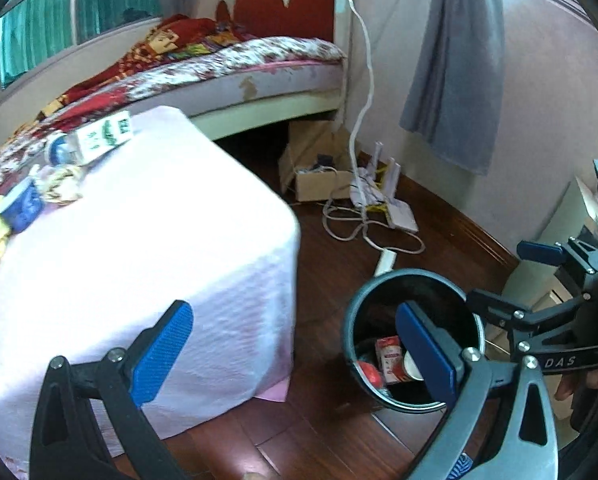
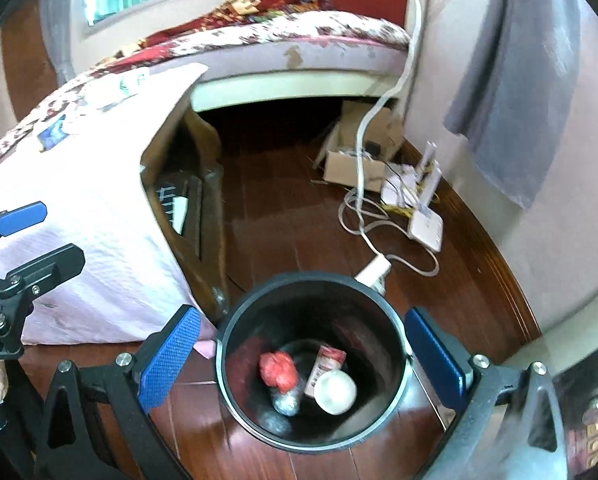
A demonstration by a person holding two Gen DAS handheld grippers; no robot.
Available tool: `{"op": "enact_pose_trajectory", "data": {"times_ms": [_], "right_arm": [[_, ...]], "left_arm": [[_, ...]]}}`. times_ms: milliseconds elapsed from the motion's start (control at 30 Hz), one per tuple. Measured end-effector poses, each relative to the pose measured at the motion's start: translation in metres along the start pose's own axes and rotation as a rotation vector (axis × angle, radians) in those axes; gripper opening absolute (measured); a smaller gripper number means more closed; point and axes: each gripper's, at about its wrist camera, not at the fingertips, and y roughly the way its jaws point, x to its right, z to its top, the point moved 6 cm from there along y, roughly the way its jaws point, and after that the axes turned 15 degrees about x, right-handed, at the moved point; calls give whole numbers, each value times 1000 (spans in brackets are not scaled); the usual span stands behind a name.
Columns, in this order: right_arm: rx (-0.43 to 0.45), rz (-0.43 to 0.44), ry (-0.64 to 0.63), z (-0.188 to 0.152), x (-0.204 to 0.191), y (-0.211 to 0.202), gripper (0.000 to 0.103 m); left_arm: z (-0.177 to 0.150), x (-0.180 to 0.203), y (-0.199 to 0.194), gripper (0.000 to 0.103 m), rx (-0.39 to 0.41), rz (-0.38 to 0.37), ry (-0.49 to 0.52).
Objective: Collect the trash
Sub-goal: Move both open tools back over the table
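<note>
1. One black trash bin on the wood floor, just beside the pink-covered tabletop.
2. In the bin: one red crumpled wad, one small carton, one white cup, one silvery wad.
3. Beyond the bin, on the tabletop: one milk carton, one blue cup, some wrappers.
4. My right tongs gape wide over the bin, empty.
5. My left tongs gape wide beside it, empty.

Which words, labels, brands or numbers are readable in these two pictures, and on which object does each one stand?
"DAS": white letters on the black frame of the right gripper, seen from the left wrist; possibly a cut-off word.
"LAI": end of a cut-off word on the left gripper, seen from the right wrist.
Milk carton on the table: green print, too blurred.
Red-and-white carton in the trash bin: too blurred.
</note>
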Motion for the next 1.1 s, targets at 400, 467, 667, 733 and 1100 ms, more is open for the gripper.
{"op": "enact_pose_trajectory", "data": {"times_ms": [400, 467, 667, 733, 1100], "right_arm": [[63, 113, -26, 39, -71, 16, 103], [73, 140, -31, 47, -86, 19, 103], [108, 216, -58, 68, -137, 28, 103], [122, 237, -70, 74, -155, 31, 103], [105, 348, -140, 90, -250, 51, 103]], "left_arm": [[3, -75, -22, 102, 37, 145, -60], [3, -89, -27, 102, 43, 172, -72], [0, -136, -43, 102, 55, 254, -96], [-1, -157, -48, 102, 57, 286, -105], [-10, -269, -75, 102, 68, 446, -184]]}}
